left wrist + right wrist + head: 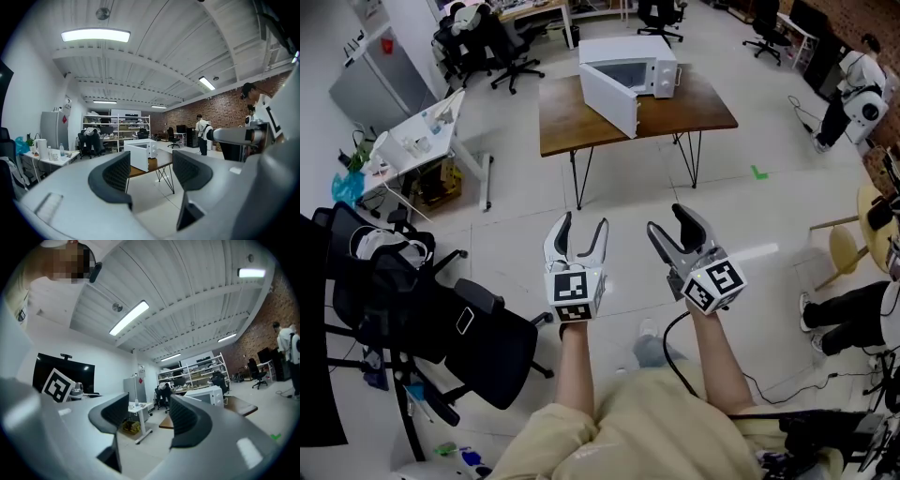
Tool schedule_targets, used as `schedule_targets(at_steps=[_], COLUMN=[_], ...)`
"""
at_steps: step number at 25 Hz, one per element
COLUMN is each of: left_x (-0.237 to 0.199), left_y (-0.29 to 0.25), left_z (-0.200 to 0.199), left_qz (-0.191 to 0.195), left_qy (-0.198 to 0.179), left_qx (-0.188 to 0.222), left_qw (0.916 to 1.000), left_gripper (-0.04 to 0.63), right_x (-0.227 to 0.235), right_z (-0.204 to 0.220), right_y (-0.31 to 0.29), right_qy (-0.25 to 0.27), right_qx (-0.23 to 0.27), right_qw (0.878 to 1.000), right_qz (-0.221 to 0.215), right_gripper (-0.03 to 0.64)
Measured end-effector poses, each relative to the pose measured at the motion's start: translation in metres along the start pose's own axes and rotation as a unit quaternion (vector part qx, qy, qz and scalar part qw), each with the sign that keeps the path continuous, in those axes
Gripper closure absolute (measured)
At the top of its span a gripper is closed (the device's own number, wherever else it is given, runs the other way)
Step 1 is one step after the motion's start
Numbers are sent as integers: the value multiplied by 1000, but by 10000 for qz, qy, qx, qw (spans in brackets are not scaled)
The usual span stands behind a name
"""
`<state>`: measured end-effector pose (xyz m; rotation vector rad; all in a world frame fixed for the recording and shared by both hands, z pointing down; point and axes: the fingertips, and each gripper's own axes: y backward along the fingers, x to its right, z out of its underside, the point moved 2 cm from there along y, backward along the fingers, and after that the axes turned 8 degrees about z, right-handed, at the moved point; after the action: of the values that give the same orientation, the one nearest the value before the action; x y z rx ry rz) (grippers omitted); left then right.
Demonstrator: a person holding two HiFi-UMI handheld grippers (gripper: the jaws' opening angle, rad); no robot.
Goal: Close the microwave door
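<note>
**Left gripper and right gripper both spread, both empty, well short of the microwave**

Step in hand, by the look of it: closing in on the microwave, door not yet touched. Best aimed at the free edge of the door, far from the hinge, for the most swing from the lightest push. Meet the outer face flat with one jaw or the back of a claw rather than pinching (no call for gripping here). Push along the door's arc until seated against the body, slowly enough not to slide the whole box across the table. Keep the other claw ready to steady the casing against any shift.

White box, pale cavity open to view, control panel at its right end in the head view. Door likewise white, seemingly hinged at the left end, swung well out and angled toward the near edge of the top. Stands toward the far side of a brown table on thin black legs.

Between table and claws, bare pale floor with a small green mark. Off to the left, a white desk cluttered with small items and a black office chair. At the right edge, a person standing near a brick wall. Jaws held apart in both gripper views, only the distant room showing between them.
</note>
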<state>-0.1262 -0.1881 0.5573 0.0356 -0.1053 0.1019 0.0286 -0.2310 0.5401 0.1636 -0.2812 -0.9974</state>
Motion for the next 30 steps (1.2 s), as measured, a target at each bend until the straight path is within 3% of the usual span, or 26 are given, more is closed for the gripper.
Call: schedule_targets(at_steps=[5,9,21,30], left_x=[11,11,-27,-113], left_y=[-88,-129,-187,-286], left_z=[-15,-24,-20,21], left_qz=[-51,-154,-267,53], left_qy=[-88,-90,-138,-223], left_qx=[-33,-78,-35,65], left_qw=[9999,9998,9995,9997], left_gripper=[311,311,311,311], right_x=[89,133,167,212], right_z=[-23,-34,-23,35], right_y=[-38,-61,-116,-230], right_qy=[-139,-205,-85,59], right_qx=[88,107,125,-22], right_qw=[9999,9997,9997,10000], right_qz=[-38,-10,-171,53], right_gripper=[354,354,356,356])
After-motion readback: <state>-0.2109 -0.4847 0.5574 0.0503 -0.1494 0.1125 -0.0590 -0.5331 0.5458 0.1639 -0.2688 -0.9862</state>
